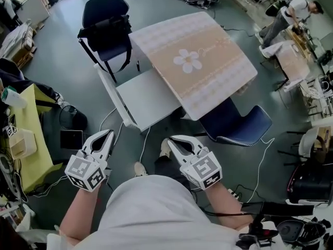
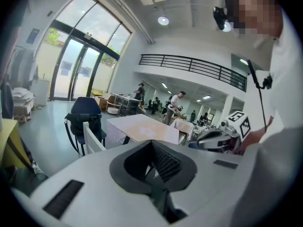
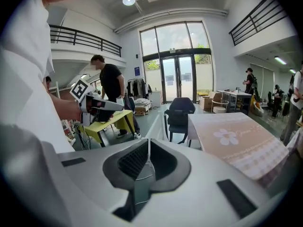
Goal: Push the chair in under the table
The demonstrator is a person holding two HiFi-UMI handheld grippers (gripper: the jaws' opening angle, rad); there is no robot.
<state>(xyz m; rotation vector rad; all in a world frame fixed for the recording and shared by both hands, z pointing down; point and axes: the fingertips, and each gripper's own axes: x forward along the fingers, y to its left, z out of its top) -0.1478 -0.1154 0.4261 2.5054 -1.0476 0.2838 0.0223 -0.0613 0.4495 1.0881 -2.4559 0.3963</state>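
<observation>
A table [image 1: 208,46] with a beige flower-print cloth stands ahead of me. A white chair [image 1: 148,95] sits at its left side, its seat against the table edge and its backrest toward me. A blue chair [image 1: 239,124] has its seat partly under the table's near right corner. My left gripper [image 1: 106,135] and right gripper [image 1: 173,139] are held close to my body, well short of both chairs. Both are shut with nothing between the jaws. In the left gripper view the left gripper [image 2: 152,144] points toward the white chair [image 2: 92,137]. In the right gripper view the right gripper [image 3: 148,143] points past the table [image 3: 236,141].
A dark blue chair [image 1: 106,25] with a black bag hung on it stands beyond the white chair. A yellow table [image 1: 36,134] with clutter is at my left. Cables [image 1: 143,147] trail over the floor by my feet. People work at tables far right [image 1: 291,12].
</observation>
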